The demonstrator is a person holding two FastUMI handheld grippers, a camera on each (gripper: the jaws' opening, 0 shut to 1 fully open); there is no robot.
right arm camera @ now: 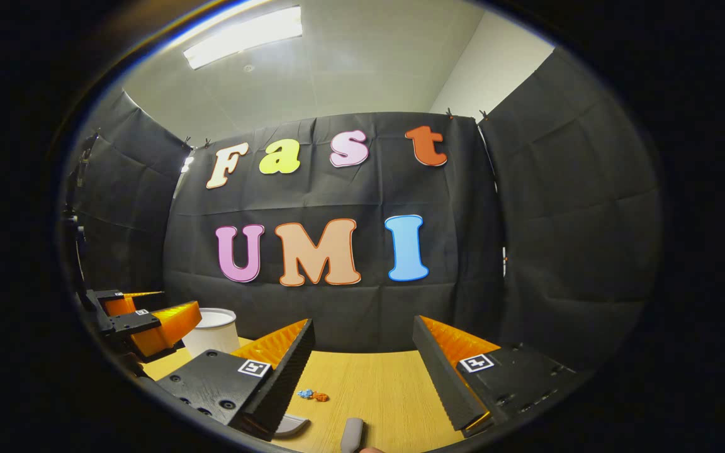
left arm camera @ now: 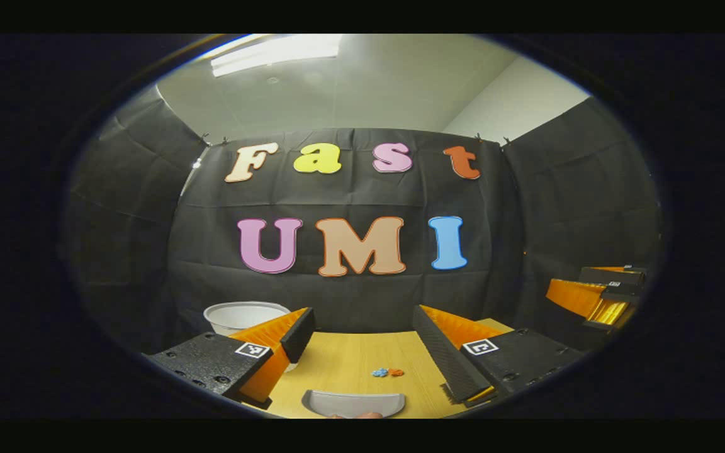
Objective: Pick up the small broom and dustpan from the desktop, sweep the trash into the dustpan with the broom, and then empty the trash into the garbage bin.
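- Left gripper (left arm camera: 362, 336): fingers spread wide, nothing between them, held above the near edge of the wooden desk (left arm camera: 350, 358).
- In the left gripper view, a pale grey dustpan (left arm camera: 353, 402) lies on the desk just below the gap between the fingers, its curved edge facing the camera.
- A few small bits of trash (left arm camera: 387, 372), blue and orange, sit on the desk just beyond the dustpan, apart from it.
- White garbage bin (left arm camera: 244, 316) stands at the far left of the desk, partly behind the left finger.
- Right gripper (right arm camera: 362, 352): fingers also spread wide, holding nothing, over the desk.
- In the right gripper view, a grey handle end (right arm camera: 352, 435), probably the broom's, lies on the desk near the bottom edge, between the fingers; whether it is the broom I cannot tell for sure.
- The trash lies near that view's left finger, and a corner of the dustpan peeks out beneath it.
- The bin stands at far left, just behind the other gripper.
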